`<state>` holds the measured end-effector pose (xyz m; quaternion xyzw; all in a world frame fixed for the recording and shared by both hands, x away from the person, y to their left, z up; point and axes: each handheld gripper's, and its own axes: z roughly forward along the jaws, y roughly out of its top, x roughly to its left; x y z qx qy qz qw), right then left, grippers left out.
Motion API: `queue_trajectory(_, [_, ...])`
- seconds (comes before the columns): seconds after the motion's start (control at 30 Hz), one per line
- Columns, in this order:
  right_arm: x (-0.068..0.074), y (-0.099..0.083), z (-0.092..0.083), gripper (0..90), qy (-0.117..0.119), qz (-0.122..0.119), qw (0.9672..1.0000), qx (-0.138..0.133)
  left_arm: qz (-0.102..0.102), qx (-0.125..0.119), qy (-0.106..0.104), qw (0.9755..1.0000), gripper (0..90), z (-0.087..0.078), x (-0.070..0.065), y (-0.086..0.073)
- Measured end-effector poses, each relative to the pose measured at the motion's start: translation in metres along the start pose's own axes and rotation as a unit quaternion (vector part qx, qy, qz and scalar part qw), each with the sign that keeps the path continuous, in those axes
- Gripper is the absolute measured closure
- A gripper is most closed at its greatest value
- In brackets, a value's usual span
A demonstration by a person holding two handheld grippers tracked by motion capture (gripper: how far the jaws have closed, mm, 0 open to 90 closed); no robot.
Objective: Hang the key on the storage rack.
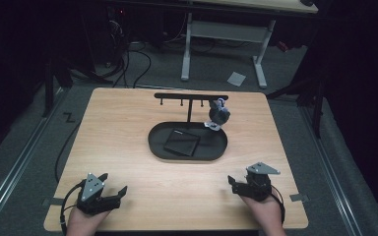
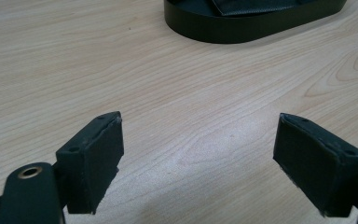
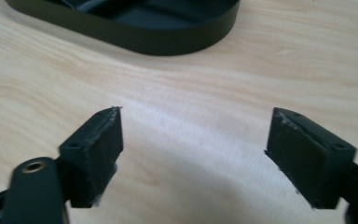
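One black oval tray (image 1: 155, 147) sits near the middle of the table (image 1: 128, 118), and everything else is placed from it. Inside the tray lies one flat dark square item (image 1: 181, 142) (what it is cannot be told). From the tray's far side rises one thin black T-shaped rack (image 1: 191, 96) with small hooks under its crossbar; one small grey-blue object (image 1: 219, 114) hangs at the right end of that bar, just above the tray's far right rim.

There are two hand-held grippers, each in a person's hand. The left hand-held gripper (image 1: 112, 193) is well apart from the tray, toward the near left corner of the table. The right hand-held gripper (image 1: 232, 182) is toward the near right corner, also well apart from the tray. Each has its jaws spread wide with nothing but bare wood between them, and the tray's wall shows beyond the jaws in both gripper views.

The table is pale wood-grain with rounded corners. It stands on grey carpet in a dark room; beyond the tray's far side are one white-legged desk (image 1: 226, 34), loose cables, and one scrap of paper (image 1: 236, 78) on the floor.
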<state>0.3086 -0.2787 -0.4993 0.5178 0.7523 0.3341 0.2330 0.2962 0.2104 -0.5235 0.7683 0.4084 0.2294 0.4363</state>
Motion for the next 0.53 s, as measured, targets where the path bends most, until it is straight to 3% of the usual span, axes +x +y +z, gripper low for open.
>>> queue_trajectory(0.07, [0.004, -0.015, -0.005, 15.3, -0.001, 0.006, 0.9999, -0.014, 0.000, 0.005, 0.003, 1.0000, 15.7, 0.000, 0.000, 0.000])
queue_trajectory(0.17, [0.008, -0.033, -0.019, 15.1, 0.005, -0.003, 0.9991, -0.042, -0.006, 0.008, 0.004, 0.9999, 15.0, 0.001, -0.001, 0.001])
queue_trajectory(0.27, [0.008, -0.035, -0.026, 15.0, 0.006, -0.011, 0.9989, -0.045, -0.006, 0.008, 0.006, 0.9999, 14.7, 0.003, -0.004, 0.003])
queue_trajectory(0.53, [0.004, -0.038, -0.025, 14.9, 0.011, -0.003, 0.9990, -0.043, 0.008, 0.001, 0.007, 0.9999, 14.7, 0.003, -0.010, 0.008])
